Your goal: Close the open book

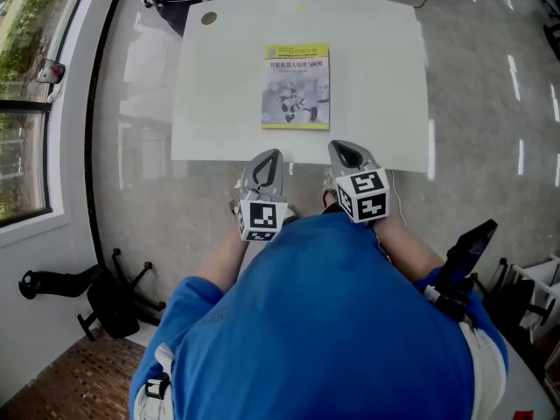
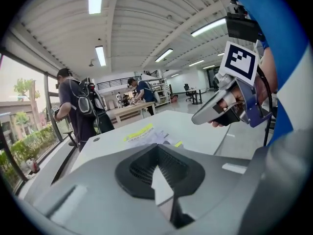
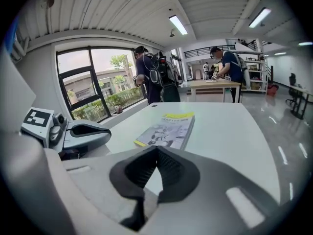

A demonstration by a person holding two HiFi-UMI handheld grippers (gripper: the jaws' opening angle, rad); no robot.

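The book (image 1: 297, 87) lies closed and face up on the white table (image 1: 385, 77), its cover grey with yellow bands at the top and bottom. Both grippers hover at the table's near edge, close to the person's body and well short of the book. My left gripper (image 1: 267, 160) is shut and holds nothing; my right gripper (image 1: 344, 151) is likewise shut and empty. In the left gripper view the book (image 2: 146, 135) lies beyond the closed jaw tips (image 2: 157, 148), with the right gripper (image 2: 215, 112) to the right. In the right gripper view the book (image 3: 167, 130) lies ahead of the jaws (image 3: 156, 151).
A round cable hole (image 1: 208, 17) marks the table's far left corner. A window wall (image 1: 26, 147) runs along the left, with a black chair base (image 1: 105, 296) on the floor. People (image 3: 156, 77) stand at a far table (image 3: 215, 84).
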